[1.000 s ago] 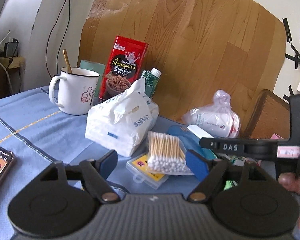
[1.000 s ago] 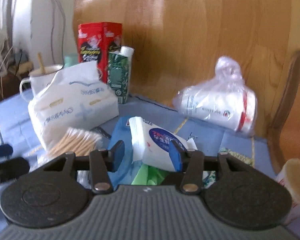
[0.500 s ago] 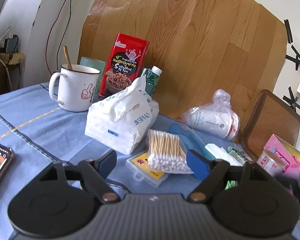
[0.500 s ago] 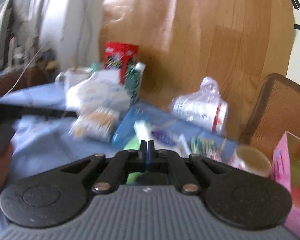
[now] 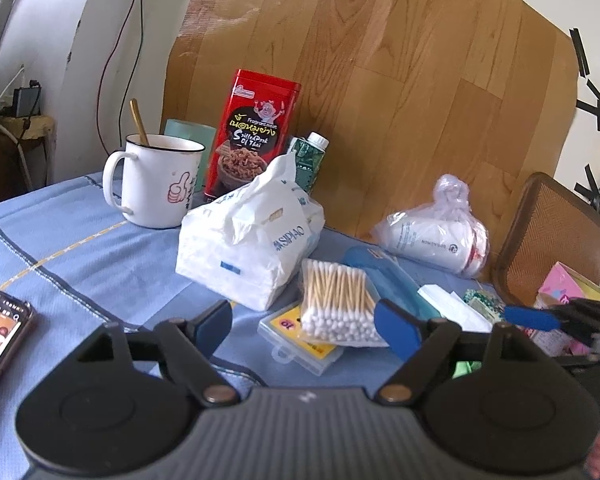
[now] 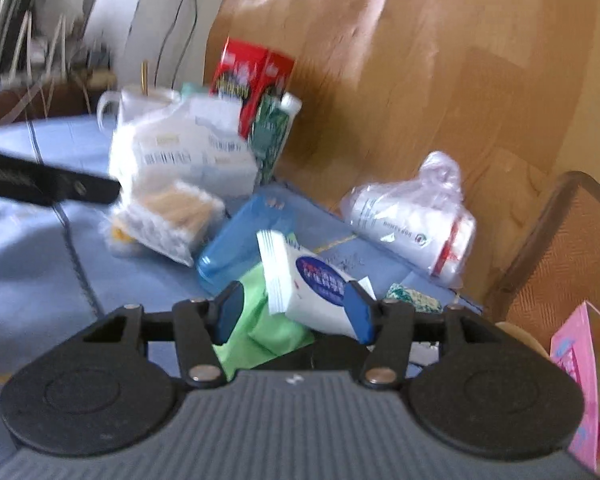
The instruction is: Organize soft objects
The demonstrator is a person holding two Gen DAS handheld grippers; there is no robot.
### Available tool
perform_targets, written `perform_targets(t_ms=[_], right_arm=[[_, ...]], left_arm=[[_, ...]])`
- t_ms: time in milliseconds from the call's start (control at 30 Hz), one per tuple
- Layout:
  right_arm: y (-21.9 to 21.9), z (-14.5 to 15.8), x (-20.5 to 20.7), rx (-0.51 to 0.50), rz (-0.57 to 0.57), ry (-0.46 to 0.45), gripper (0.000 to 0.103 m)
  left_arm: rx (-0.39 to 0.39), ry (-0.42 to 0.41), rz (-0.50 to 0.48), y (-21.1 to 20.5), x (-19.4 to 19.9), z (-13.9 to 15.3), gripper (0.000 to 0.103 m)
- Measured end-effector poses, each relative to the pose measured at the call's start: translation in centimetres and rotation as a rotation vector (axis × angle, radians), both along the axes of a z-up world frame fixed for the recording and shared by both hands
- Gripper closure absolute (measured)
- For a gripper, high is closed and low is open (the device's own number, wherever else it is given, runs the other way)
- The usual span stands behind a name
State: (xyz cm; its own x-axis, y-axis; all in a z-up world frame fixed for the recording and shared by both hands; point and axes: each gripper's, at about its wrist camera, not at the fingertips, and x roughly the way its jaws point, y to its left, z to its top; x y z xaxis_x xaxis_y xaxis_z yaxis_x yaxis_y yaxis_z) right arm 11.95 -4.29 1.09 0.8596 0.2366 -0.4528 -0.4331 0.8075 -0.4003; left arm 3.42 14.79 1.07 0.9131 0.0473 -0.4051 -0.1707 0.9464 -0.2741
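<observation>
White tissue packet with a blue oval label lies tilted on green cloth, between the opening, non-gripping right gripper jaws. Left gripper stands released.

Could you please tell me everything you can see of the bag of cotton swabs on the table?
The bag of cotton swabs is a clear, soft plastic pouch packed with wooden-stemmed, white-tipped swabs lying side by side. It rests on the blue tablecloth, partly atop a clear plastic case with a yellow label, close beside the white tissue pack. No gripper touches it.
</observation>
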Motion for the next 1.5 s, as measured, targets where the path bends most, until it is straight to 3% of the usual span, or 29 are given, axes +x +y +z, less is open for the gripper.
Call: perform_targets(t_ms=[33,67,267,433,533,633,700,733,900,1000,1133,1267,1500], right_arm=[[-0.1,-0.3,0.5,-0.009,-0.005,0.014,0.052],[-0.2,-0.6,1.1,-0.011,-0.015,0.038,0.074],[-1.0,0.6,-2.6,-0.016,-0.001,-0.065,0.087],[-3.6,1.3,-8.9,-0.014,0.092,-0.079,0.087],[-6.1,0.6,-12.0,0.000,0.094,-0.035,0.085],[-8.4,0.0,-13.9,0.035,0.115,0.061,0.067],[-10.0,-0.2,-14.6,0.104,0.108,0.129,0.037],[-10.5,-0.2,-14.8,0.136,0.095,0.145,0.034],[-13.0,0.6,-14.5,0.368,-0.014,0.200,0.031],[-13.5,0.3,-13.9,0.447,-0.060,0.235,0.027],[-12.7,-0.9,-13.3,0.455,-0.079,0.260,0.025],[-12.1,-1.5,-13.1,0.430,-0.080,0.260,0.021],[-12.0,-1.1,-12.9,0.419,-0.072,0.266,0.018]], left_arm=[[0.000,-0.002,-0.003,0.0,0.0,0.0,0.022],[-0.002,-0.003,-0.005,0.0,0.0,0.0,0.022],[-0.019,0.000,-0.010,0.3,0.1,0.0,0.022],[-0.014,-0.008,-0.009,0.2,-0.1,0.0,0.012],[-0.007,-0.006,-0.018,0.1,-0.1,0.1,0.012],[-0.006,0.005,-0.027,0.1,0.1,0.0,0.012],[-0.007,0.016,-0.034,0.1,0.2,0.0,0.012],[-0.005,0.022,-0.038,0.0,0.3,-0.1,0.012],[0.033,0.040,-0.063,-0.8,0.4,-0.1,0.012],[0.073,0.054,-0.091,-1.7,0.4,-0.1,0.012],[0.130,0.051,-0.135,-2.9,0.2,0.0,0.012],[0.139,0.064,-0.202,-3.7,0.3,-0.1,0.012],[-0.015,0.099,-0.406,-5.3,-0.6,0.0,0.023]])
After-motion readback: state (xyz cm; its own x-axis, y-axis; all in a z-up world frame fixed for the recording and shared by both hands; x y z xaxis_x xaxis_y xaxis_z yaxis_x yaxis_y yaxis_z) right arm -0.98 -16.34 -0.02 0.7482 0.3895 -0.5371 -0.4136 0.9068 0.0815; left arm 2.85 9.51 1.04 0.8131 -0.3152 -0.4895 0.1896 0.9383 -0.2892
